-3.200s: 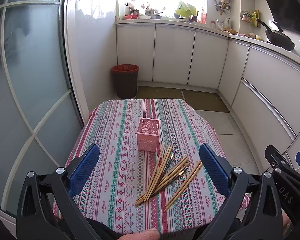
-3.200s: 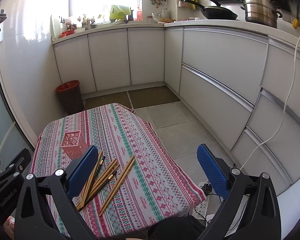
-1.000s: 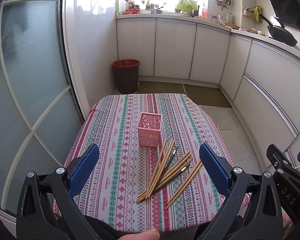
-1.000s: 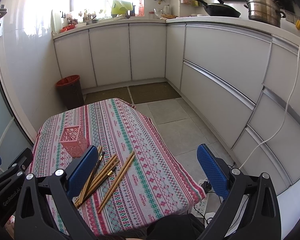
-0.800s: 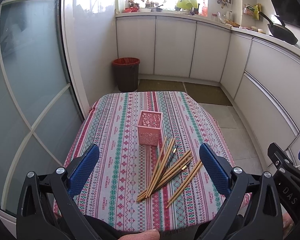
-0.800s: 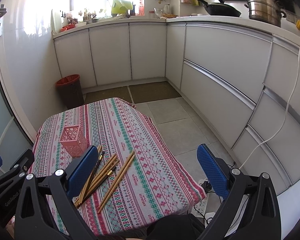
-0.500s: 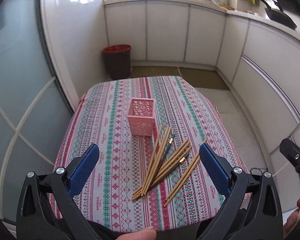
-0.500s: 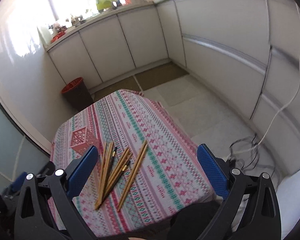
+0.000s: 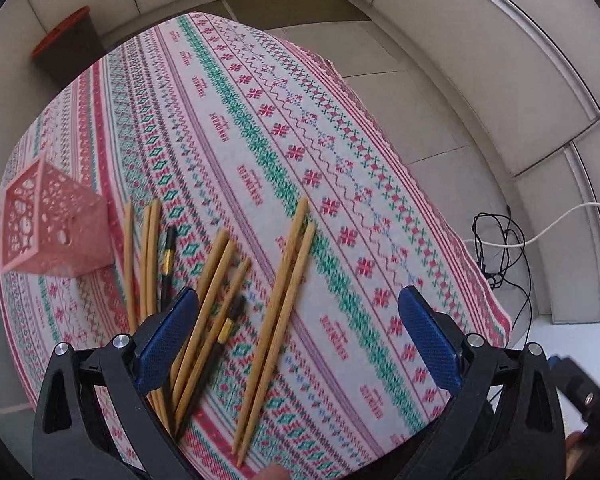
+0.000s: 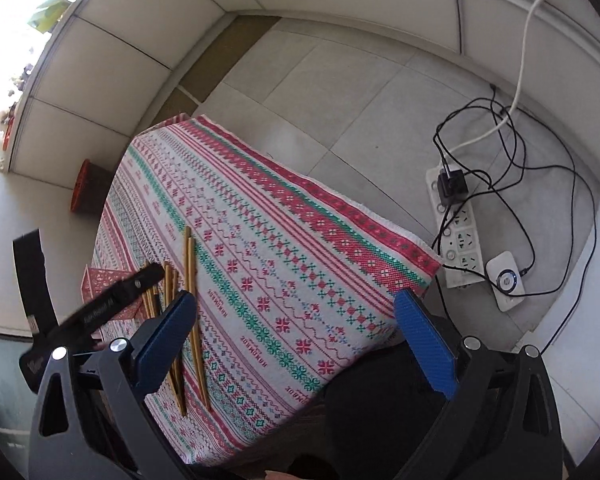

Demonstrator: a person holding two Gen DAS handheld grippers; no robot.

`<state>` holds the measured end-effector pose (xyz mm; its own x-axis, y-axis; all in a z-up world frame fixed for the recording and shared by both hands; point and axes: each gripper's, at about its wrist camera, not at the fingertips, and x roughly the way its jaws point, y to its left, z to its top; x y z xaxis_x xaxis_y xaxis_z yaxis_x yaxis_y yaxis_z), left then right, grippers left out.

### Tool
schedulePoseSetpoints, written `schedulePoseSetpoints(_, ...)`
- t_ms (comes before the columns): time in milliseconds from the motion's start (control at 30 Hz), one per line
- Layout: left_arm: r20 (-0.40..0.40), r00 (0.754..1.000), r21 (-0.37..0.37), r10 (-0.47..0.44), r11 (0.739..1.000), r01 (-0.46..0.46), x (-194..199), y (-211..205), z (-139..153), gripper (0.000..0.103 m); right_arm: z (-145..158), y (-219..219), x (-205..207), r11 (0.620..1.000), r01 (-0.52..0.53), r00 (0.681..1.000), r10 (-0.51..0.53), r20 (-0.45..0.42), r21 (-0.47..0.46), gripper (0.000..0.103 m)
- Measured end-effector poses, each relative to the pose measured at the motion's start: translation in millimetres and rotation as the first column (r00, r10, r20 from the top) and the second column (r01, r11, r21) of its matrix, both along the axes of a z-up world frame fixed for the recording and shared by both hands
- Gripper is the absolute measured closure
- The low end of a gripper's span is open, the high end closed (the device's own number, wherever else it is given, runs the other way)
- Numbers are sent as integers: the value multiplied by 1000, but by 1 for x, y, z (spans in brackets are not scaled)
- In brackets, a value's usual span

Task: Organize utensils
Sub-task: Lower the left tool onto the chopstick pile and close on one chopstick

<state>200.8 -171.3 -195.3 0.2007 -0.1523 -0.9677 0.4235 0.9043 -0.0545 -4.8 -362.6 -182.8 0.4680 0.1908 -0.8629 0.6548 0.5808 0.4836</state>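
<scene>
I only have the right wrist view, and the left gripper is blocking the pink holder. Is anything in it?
Observer: No chopsticks stick out of the pink holder. It stands on the tablecloth left of the pile.
Operator: Are all the chopsticks wooden?
Observer: No. Two dark chopsticks with gold bands lie among the light wooden chopsticks.
Operator: Is the left gripper holding anything?
Observer: The left gripper is open, with nothing between its fingers.

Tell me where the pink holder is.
In the left wrist view the pink holder stands at the far left of the tablecloth, beside the chopsticks.
</scene>
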Motion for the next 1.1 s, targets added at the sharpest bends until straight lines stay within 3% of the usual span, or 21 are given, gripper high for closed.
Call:
schedulePoseSetpoints(67, -52, 998, 11, 40, 999, -39, 24, -7, -14, 19, -13, -6, 1, 1000, 6, 1000, -5, -22, 28, 7)
schedulePoseSetpoints(133, -143, 986, -9, 89, 996, -91, 45, -8, -30, 45, -25, -6, 3, 999, -1, 999, 3, -42, 49, 7)
schedulePoseSetpoints(200, -186, 977, -4, 107, 994, -110, 57, -11, -42, 52, -34, -6, 6, 998, -14, 998, 18, -60, 61, 7)
schedulePoseSetpoints(433, -170, 981, 36, 96, 995, -92, 70, -27, -60, 76, -52, -9, 13, 998, -23, 995, 29, -95, 63, 7)
schedulePoseSetpoints(467, -158, 984, 40, 87, 996, -81, 70, -30, -61, 86, -52, -8, 13, 998, -26, 995, 32, -96, 58, 7)
schedulePoseSetpoints(533, -144, 986, 68, 82, 995, -73, 71, -34, -62, 93, -52, -5, 15, 998, -39, 994, 44, -99, 50, 7)
schedulePoseSetpoints(633, -126, 990, 82, 69, 995, -59, 70, -36, -63, 94, -51, 0, 18, 998, -57, 993, 60, -101, 34, 7)
schedulePoseSetpoints(767, -96, 992, 29, 83, 996, -81, 59, -25, -53, 95, -49, 9, 24, 996, -92, 989, 92, -118, 3, 7)
schedulePoseSetpoints(933, 1, 999, -104, 53, 993, -53, 17, 19, 6, 96, -45, 23, 51, 994, -105, 988, 101, -119, -28, 7)
schedulePoseSetpoints(1100, 134, 986, -213, 97, 975, -66, -37, 89, 65, 96, -43, 65, 123, 968, -244, 961, 233, -147, -62, 15)
